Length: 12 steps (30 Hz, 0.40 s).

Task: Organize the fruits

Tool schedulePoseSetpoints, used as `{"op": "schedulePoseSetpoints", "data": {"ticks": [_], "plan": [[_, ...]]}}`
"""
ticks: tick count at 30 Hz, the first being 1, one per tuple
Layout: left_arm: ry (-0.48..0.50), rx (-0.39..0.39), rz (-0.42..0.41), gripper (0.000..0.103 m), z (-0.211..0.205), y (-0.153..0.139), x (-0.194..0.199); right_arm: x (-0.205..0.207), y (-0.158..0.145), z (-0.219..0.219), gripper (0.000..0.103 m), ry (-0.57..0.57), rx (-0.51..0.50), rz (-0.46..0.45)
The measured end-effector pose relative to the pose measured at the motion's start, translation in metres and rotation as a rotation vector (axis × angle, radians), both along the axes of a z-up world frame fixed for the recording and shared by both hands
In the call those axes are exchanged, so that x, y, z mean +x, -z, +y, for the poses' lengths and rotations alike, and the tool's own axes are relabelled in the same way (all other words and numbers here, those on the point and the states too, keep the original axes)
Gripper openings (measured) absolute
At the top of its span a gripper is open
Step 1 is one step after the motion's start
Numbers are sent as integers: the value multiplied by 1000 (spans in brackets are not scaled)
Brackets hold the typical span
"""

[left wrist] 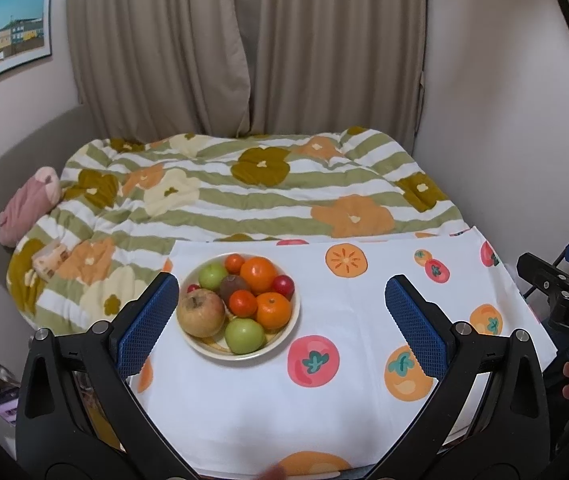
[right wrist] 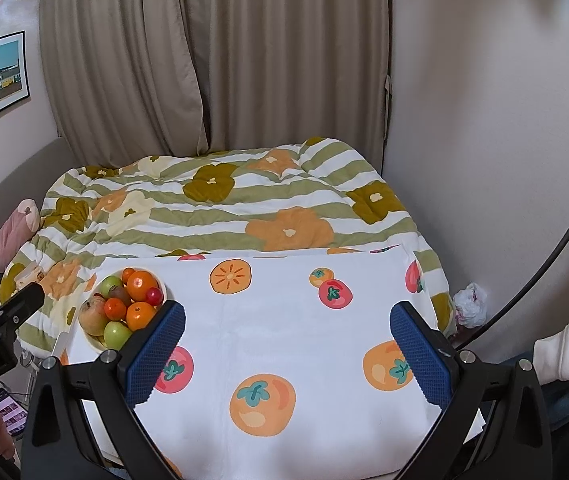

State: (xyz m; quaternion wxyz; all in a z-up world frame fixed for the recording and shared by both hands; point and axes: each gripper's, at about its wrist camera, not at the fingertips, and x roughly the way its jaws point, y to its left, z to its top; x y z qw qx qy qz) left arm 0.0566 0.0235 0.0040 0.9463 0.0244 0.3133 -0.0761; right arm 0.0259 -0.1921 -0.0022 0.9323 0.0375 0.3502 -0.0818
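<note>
I see the bowl (left wrist: 239, 308) of fruit on the left part of the counter (left wrist: 324, 400), which is covered by a white cloth printed with persimmons and tomatoes. The bowl is round, upright, mouth up, so it has no long axis to speak of. The brown apple (left wrist: 200, 313) sits at its near left, stem end facing me; two green apples (left wrist: 244, 335), oranges (left wrist: 272, 310) and small red fruits fill the rest.

My left tongs (left wrist: 282, 312) are spread wide and hold nothing, the left pad just beside the bowl. My right tongs (right wrist: 287, 334) are equally wide and empty, over bare cloth, with the bowl (right wrist: 94, 340) to their left.

Only the left view shows the whole bowl; in the right view a pad hides its near rim. Only the right view shows a crumpled bag (right wrist: 470, 304) by the wall and a phone (right wrist: 8, 410) low at left.
</note>
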Motion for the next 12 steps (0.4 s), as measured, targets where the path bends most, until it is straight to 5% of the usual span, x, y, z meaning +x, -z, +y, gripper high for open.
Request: {"op": "schedulePoseSetpoints", "data": {"ticks": [12], "plan": [[-16,3,-11,103,2,0,10,2,1,0,102,-1,-1,2]]}}
